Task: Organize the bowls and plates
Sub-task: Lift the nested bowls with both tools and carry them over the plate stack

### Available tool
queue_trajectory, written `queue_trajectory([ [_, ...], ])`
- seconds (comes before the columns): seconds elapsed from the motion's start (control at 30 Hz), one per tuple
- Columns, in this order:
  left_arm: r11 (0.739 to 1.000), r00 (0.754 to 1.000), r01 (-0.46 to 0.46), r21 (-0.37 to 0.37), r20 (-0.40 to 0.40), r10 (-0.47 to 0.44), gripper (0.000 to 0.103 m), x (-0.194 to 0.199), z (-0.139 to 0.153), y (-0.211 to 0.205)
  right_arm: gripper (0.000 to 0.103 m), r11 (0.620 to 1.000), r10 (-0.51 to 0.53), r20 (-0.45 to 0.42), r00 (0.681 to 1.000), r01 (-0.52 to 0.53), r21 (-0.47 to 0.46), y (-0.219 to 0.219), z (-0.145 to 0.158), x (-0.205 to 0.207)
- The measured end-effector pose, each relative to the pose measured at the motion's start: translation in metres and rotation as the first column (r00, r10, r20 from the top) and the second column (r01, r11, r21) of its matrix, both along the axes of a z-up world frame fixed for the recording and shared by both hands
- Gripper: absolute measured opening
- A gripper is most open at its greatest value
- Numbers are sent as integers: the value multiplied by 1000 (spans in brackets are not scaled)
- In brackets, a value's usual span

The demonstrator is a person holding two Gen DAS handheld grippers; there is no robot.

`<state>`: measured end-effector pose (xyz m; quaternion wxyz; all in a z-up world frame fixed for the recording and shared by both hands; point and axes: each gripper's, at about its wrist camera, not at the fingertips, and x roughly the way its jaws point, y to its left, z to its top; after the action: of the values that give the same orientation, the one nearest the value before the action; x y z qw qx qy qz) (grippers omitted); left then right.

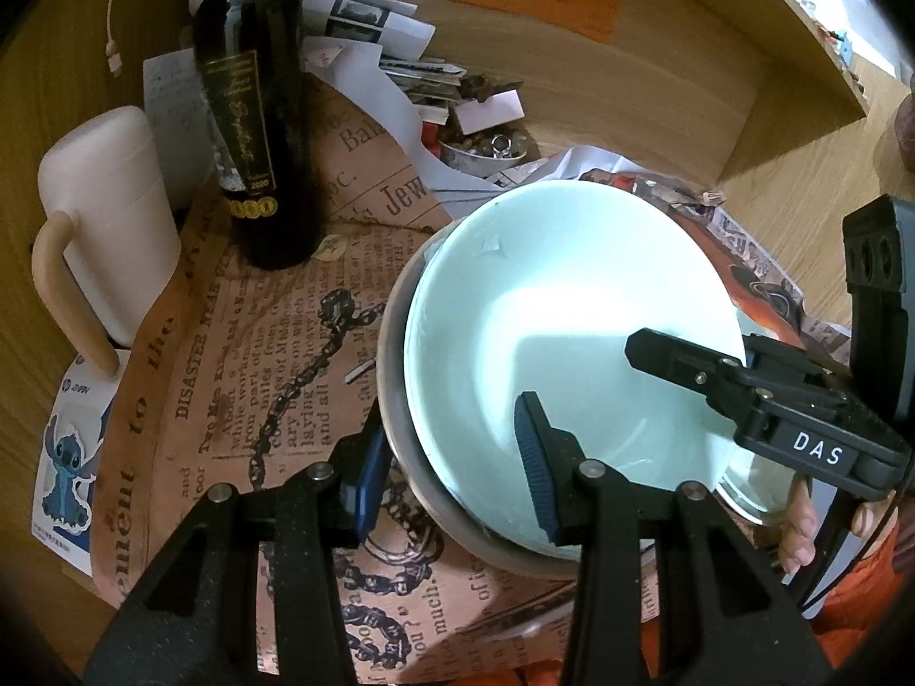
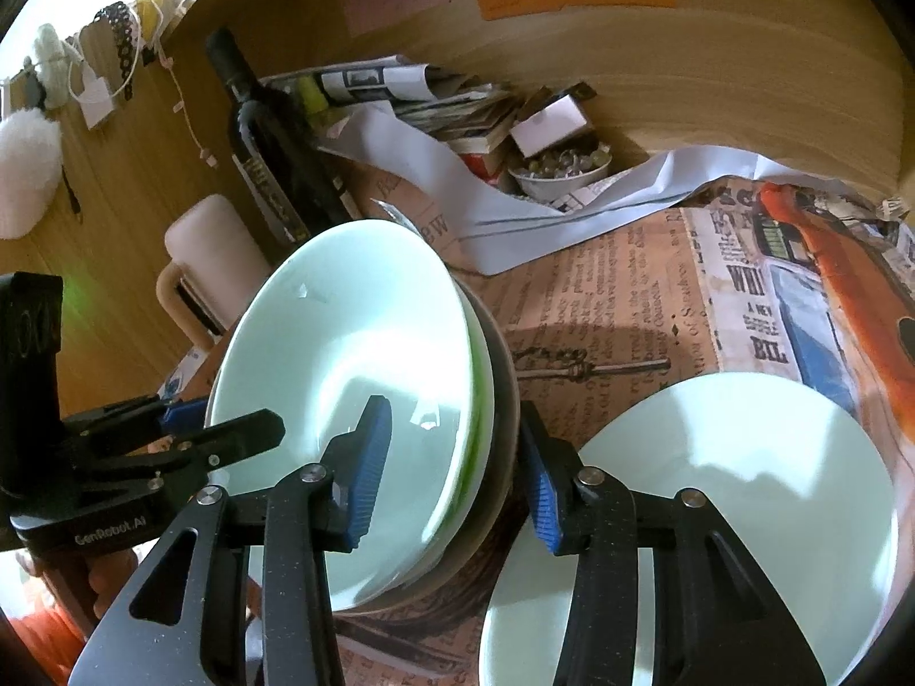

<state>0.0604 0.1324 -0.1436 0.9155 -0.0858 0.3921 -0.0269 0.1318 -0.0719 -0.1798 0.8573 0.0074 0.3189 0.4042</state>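
Pale green bowl (image 2: 343, 377) nested in a grey bowl (image 2: 497, 394), our two grippers straddling the stack's rim.

We see our left gripper (image 1: 452, 457) and right gripper (image 2: 457, 469) partly closed, pad contact unclear. Right of the stack lies a pale plate (image 2: 743, 469); behind it, a small bowl of beads (image 2: 557, 171) and a dark bottle (image 1: 251, 108) marked "2020". Newsprint (image 1: 240, 354) reads "DISASTER".

Warm daylight glares off the pale bowl (image 1: 572, 308); fisheye edges darken and bend.
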Motion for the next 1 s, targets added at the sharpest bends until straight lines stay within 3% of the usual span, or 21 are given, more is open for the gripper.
queue_trajectory([
  [1.0,997,993,69,41,95,-72,43,1,23,-41,39,996,-72,53,996,69,63,-48,17,-7],
])
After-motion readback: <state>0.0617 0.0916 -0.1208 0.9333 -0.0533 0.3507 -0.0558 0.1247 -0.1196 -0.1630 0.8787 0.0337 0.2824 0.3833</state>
